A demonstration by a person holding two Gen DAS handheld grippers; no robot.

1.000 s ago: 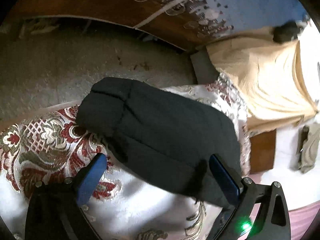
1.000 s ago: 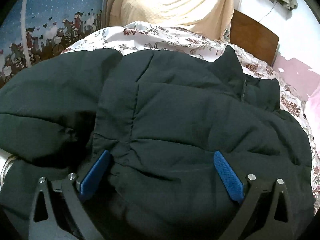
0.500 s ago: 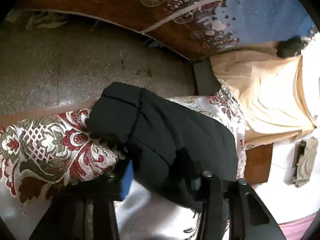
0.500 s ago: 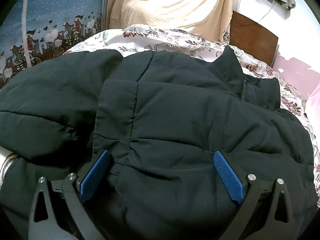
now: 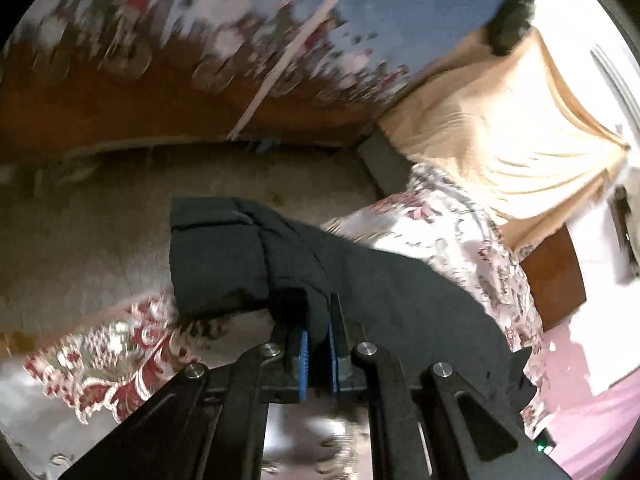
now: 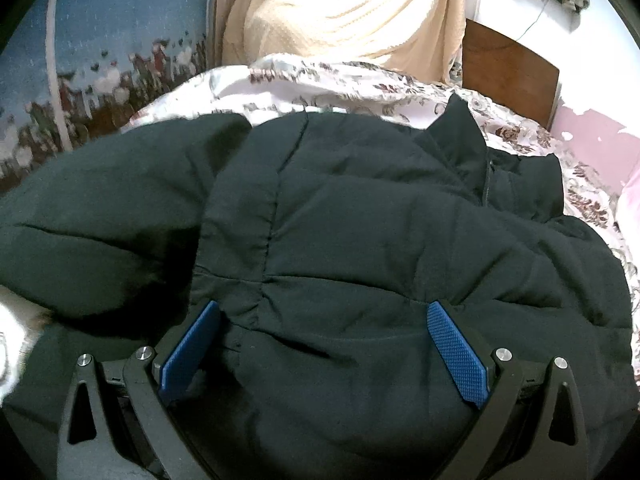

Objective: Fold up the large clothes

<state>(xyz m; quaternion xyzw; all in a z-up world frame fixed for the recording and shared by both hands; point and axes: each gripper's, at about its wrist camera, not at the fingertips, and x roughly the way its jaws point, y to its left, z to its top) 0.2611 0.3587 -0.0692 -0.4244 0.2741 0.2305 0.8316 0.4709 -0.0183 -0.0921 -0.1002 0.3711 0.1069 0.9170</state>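
Note:
A large black padded jacket [image 6: 360, 240] lies spread on a bed with a floral red-and-white cover [image 6: 320, 80]. Its collar [image 6: 472, 148] points to the far right. My right gripper [image 6: 324, 328] is open, its blue pads pressed down on the jacket's body with the fabric bulging between them. In the left wrist view my left gripper [image 5: 318, 336] is shut on a fold of the jacket's sleeve [image 5: 224, 256], which is lifted off the bed cover [image 5: 104, 356] and hangs over the bed's edge.
A cream blanket [image 6: 352, 12] hangs over the headboard. A wooden bedside cabinet [image 6: 508, 76] stands at the back right. The bare floor [image 5: 80, 232] lies beyond the bed's left edge, under a blue patterned wall hanging [image 5: 280, 24].
My left gripper has closed on the jacket's sleeve and lifted it off the bed cover. My right gripper has stayed open on the jacket's body.

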